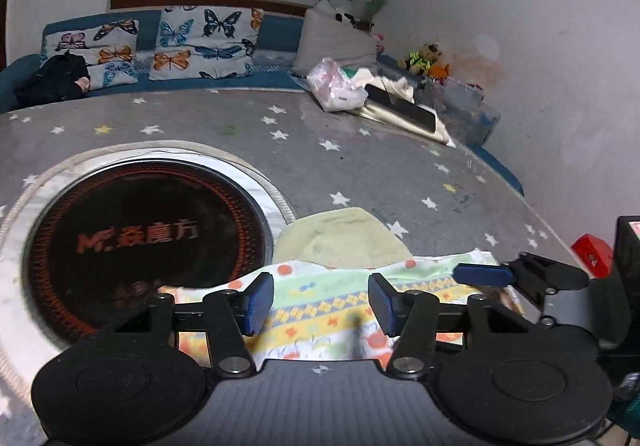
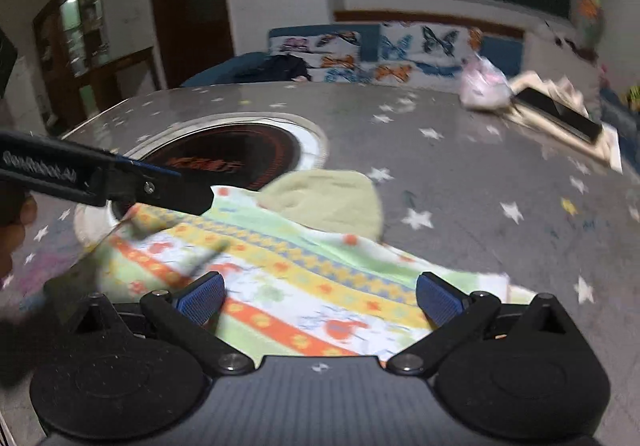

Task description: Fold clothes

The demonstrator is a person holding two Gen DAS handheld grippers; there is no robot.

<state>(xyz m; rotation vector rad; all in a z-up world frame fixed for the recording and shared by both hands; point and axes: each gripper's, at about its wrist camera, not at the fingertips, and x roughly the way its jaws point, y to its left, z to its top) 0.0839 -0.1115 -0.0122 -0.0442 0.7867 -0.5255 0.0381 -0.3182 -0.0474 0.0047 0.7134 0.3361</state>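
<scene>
Left wrist view: the left gripper (image 1: pixel 320 300) stood half spread, pads clear of the patterned garment (image 1: pixel 320 310) lying beneath at lower centre on the star-print table (image 1: pixel 360 158). Right wrist view: the right gripper (image 2: pixel 320 300) was spread wide above the same garment; a pale green cloth (image 2: pixel 328 202) lay just behind.

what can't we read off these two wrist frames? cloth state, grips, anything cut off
- Patterned cloth: near edge hidden behind the left gripper body, left wrist view.
- Green cloth: near part covered by the patterned cloth, both views.
- Left gripper's contact with the cloth: motion-blurred in the right wrist view.
- Red box: cut off at the right edge.
- Right gripper: open; cloth contact unclear.
</scene>
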